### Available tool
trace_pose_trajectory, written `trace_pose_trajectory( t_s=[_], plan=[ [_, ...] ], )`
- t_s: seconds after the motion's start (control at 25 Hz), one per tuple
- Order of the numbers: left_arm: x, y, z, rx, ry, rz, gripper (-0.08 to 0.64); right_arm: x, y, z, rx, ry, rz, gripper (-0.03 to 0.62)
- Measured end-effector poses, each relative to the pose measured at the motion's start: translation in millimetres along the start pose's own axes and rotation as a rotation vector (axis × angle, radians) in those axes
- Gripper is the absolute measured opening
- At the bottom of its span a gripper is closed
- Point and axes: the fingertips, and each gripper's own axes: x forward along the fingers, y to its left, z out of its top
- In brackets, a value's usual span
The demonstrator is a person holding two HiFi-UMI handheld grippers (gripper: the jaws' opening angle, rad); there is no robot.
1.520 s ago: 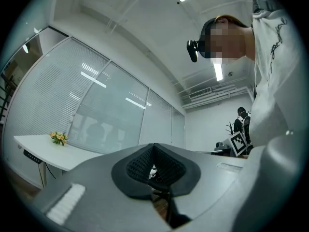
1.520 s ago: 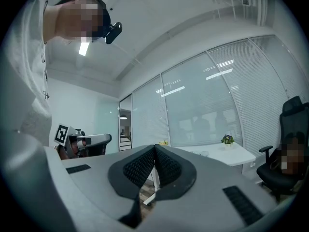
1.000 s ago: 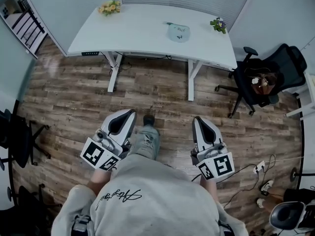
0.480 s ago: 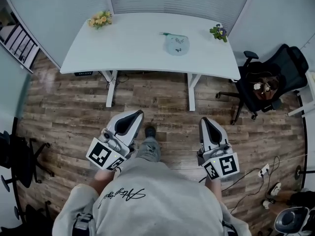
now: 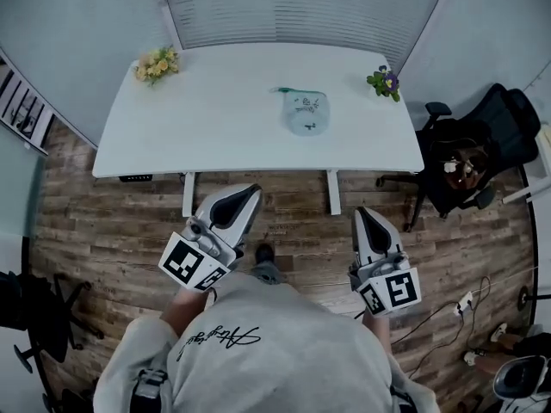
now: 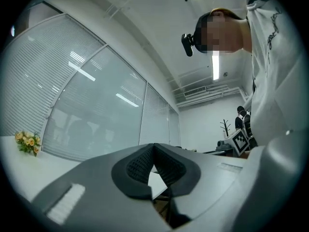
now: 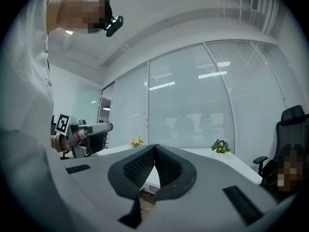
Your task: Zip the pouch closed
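Note:
A pale green pouch [image 5: 305, 110] lies on the white table [image 5: 215, 127], right of its middle, well ahead of me. My left gripper [image 5: 250, 194] is held over the wooden floor just short of the table's front edge, shut with nothing in it. My right gripper [image 5: 362, 214] hangs at the same distance on the right, also shut and empty. In the left gripper view the dark ribbed pads [image 6: 145, 162] meet at the tip. In the right gripper view the pads [image 7: 166, 166] meet too, with the table beyond; the pouch is hidden there.
Yellow flowers [image 5: 155, 62] stand at the table's far left corner, a small purple plant [image 5: 383, 82] at its far right. A black office chair [image 5: 469, 157] holding a bag stands right of the table. Cables [image 5: 465, 304] lie on the floor at right. Glass walls with blinds close the back.
I have walked toward the table with both grippers carried forward. The table and pouch now sit lower and closer in the head view. Both grippers stayed shut.

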Motion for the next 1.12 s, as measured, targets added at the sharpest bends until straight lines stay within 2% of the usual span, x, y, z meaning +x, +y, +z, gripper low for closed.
trace_pose_trajectory(
  t_s=[0.32,0.72,0.96,1.12],
  plan=[
    [34,58,-14,-0.042,0.025,0.018,0.000,76,-17,2,0.014,0.008,0.046,0.002],
    [55,120,-17,-0.044,0.030,0.028,0.000,149,-27,3,0.013,0.020,0.076,0.002],
    [68,143,-22,-0.053,0.030,0.025,0.000,172,-36,1,0.023,0.024,0.071,0.002],
    [66,149,-25,-0.065,0.038,0.049,0.000,174,-39,1,0.023,0.033,0.078,0.002]
  ],
)
